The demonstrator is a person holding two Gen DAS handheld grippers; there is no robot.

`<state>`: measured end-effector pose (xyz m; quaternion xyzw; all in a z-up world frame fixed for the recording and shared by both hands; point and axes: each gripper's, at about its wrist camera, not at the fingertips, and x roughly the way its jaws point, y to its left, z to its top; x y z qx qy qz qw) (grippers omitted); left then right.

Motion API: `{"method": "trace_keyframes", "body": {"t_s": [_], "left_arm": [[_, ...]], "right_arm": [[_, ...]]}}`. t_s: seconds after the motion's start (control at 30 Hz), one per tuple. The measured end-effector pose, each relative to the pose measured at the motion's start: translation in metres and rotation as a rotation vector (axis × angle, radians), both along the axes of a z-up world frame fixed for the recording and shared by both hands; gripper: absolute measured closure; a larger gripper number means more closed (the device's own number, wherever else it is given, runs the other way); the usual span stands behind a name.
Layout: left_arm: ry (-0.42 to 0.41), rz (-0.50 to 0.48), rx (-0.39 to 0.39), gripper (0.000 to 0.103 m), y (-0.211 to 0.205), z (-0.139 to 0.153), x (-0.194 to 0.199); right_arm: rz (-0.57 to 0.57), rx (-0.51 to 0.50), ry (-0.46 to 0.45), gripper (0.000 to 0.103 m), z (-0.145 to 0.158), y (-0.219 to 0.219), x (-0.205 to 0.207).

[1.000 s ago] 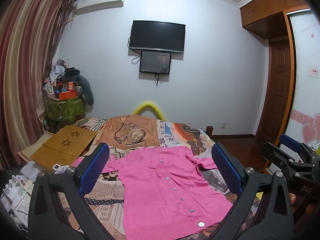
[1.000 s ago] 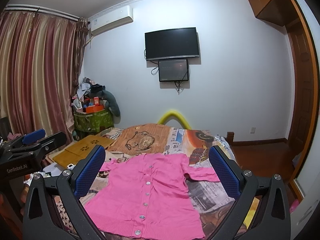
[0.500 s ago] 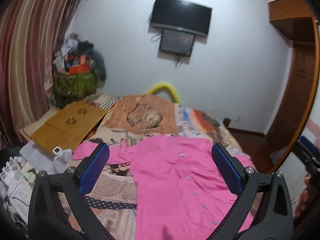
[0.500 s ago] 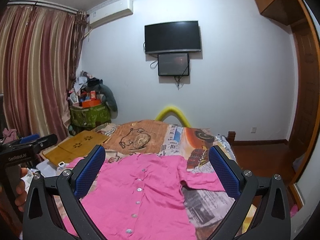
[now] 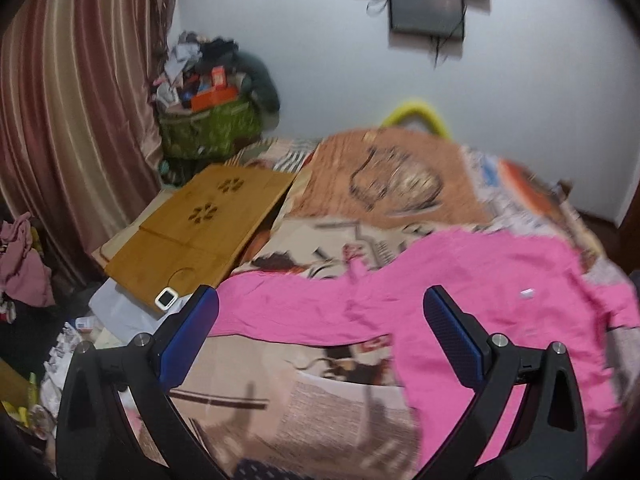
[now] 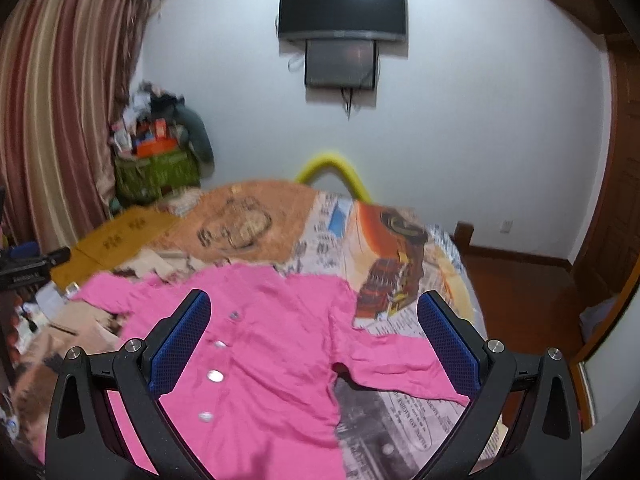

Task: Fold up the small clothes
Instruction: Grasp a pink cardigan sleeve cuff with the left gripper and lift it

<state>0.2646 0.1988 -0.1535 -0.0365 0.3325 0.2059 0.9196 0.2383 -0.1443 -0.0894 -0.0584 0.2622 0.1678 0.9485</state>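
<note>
- The pink cardigan [image 6: 272, 344] lies flat and buttons-up on the bed [image 6: 404, 248], collar toward the far wall, hem nearest the cameras, both sleeves spread sideways.
- Left tongs [image 5: 320, 336] are released, empty, above the left sleeve [image 5: 288, 312].
- Right tongs [image 6: 312, 336] are released too, over the button row and the right sleeve [image 6: 404, 364].
- Only the left view shows the wooden lap tray [image 5: 200, 224] clearly; only the right shows the whole television [image 6: 342, 8].

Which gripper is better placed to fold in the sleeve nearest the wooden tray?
Left. The left hand-held gripper is open right over that sleeve; the right hand-held gripper frames the cardigan's buttoned front.
</note>
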Motion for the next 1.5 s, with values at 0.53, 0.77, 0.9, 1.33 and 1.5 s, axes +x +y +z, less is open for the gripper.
{"method": "trace_keyframes", "body": {"t_s": [0.53,0.77,0.9,1.33,1.5], "left_arm": [[0.263,0.122,-0.201,0.003,0.111,-0.093,0.036],[0.274,0.153,-0.381,0.021,0.141,-0.115,0.028],[0.269,0.177,-0.538,0.027,0.152,-0.131,0.031],[0.306,0.212,-0.173,0.098,0.128,-0.119,0.065],[0.282,0.204,-0.064,0.099,0.12,-0.105,0.069]], "right_arm": [[0.03,-0.064,0.261,0.024,-0.06,-0.007,0.13],[0.048,-0.078,0.345,0.032,-0.078,-0.003,0.181],[0.064,-0.047,0.414,0.032,-0.093,-0.002,0.207],[0.162,-0.097,0.457,0.061,-0.113,0.028,0.235],[0.179,-0.315,0.333,0.095,-0.121,0.048,0.22]]}}
